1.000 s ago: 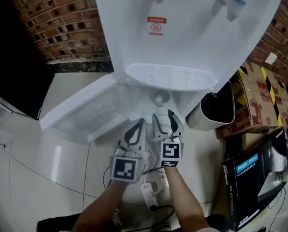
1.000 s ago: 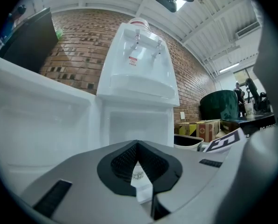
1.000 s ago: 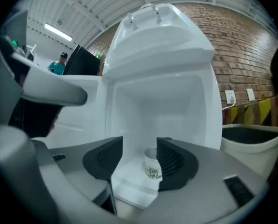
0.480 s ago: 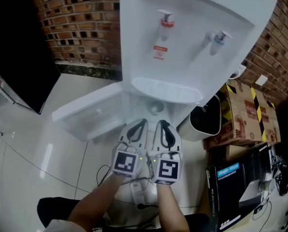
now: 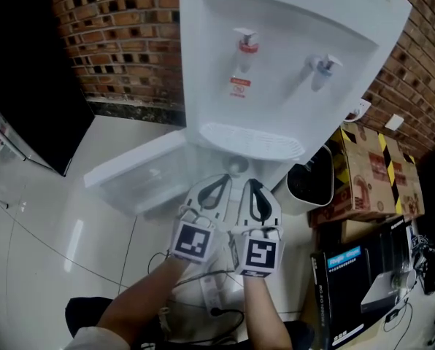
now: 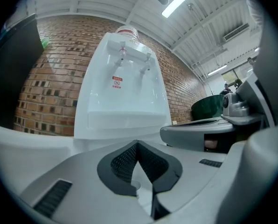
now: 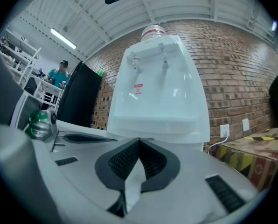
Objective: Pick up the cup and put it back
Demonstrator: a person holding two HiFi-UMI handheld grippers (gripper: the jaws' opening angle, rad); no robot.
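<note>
The cup (image 5: 236, 165) is a small pale cup standing inside the open lower cabinet of the white water dispenser (image 5: 290, 20), partly hidden under the drip tray (image 5: 250, 138). Both grippers are held side by side just in front of the cabinet, apart from the cup. My left gripper (image 5: 221, 177) (image 6: 137, 143) is shut with nothing in it. My right gripper (image 5: 252, 183) (image 7: 139, 140) has just been closing its jaws and is now shut, with nothing between them. Both gripper views look level at the dispenser front, where the cup does not show.
The cabinet door (image 5: 133, 172) hangs open to the left. A black bin (image 5: 312, 182), a cardboard box (image 5: 374, 173) and a black carton (image 5: 360, 286) stand at the right. A tall black unit (image 5: 20, 86) is on the left. A power strip (image 5: 216, 297) lies on the floor below my hands.
Both grippers have risen in front of the dispenser, and the head view has tilted up to show both taps. My right gripper's jaws went from open to shut, empty.
</note>
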